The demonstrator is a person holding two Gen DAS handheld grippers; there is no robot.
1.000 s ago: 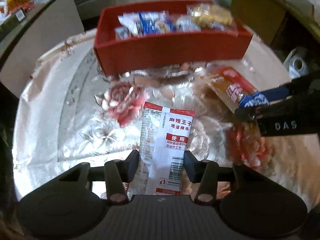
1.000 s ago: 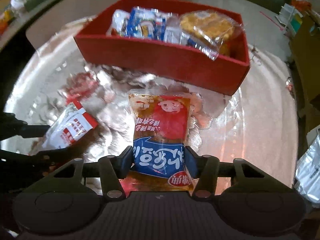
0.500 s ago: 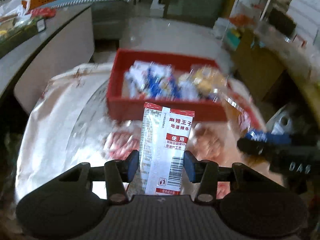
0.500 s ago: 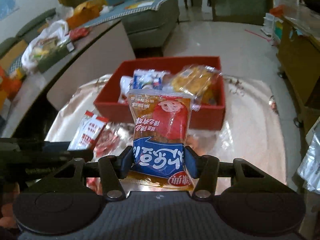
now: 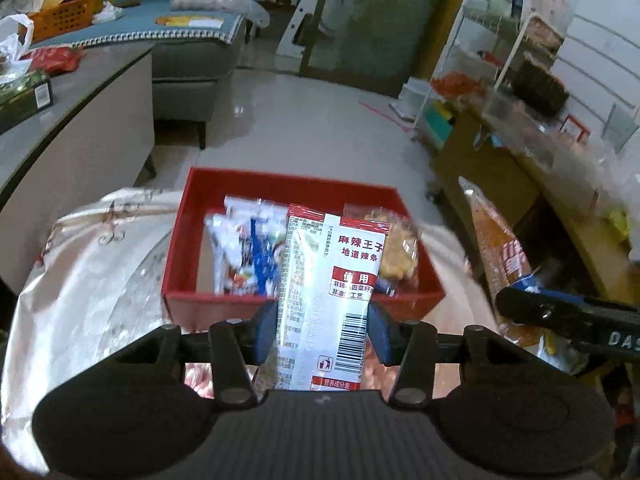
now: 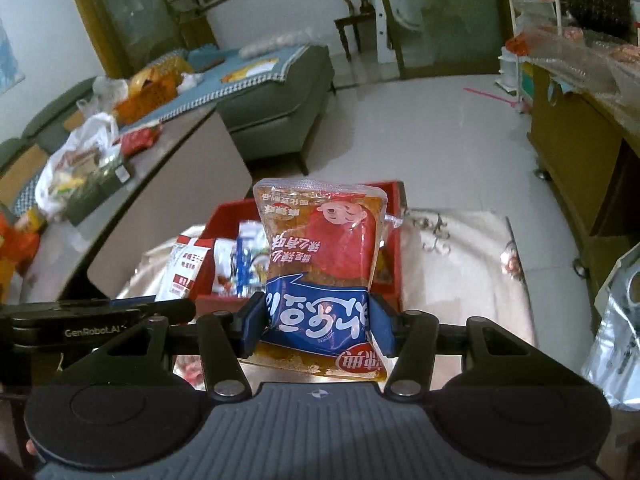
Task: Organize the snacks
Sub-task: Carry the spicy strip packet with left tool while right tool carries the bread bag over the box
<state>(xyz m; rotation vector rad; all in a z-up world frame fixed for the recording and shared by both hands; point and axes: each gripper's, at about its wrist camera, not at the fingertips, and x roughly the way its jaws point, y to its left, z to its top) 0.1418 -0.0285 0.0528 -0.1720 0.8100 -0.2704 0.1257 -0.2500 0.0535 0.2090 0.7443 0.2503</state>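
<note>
My left gripper (image 5: 322,330) is shut on a white and red snack packet (image 5: 332,296), held upright in the air in front of the red box (image 5: 192,240). The box holds several wrapped snacks (image 5: 248,248) and a bag of yellow biscuits (image 5: 398,250). My right gripper (image 6: 316,326) is shut on a red and blue snack pouch (image 6: 320,268), also lifted and standing before the red box (image 6: 224,216). The left wrist view shows that pouch (image 5: 500,252) and the right gripper at the right; the right wrist view shows the white packet (image 6: 182,268) at the left.
The box sits on a table with a shiny floral cover (image 5: 92,264). A grey counter (image 5: 72,128) with bags stands to the left, a sofa (image 6: 276,96) behind it. A wooden cabinet (image 6: 576,152) and a silver bag (image 6: 616,340) are at the right.
Both grippers have risen off the table with their packets and tilted up, so the red box now lies lower and farther and the room behind shows.
</note>
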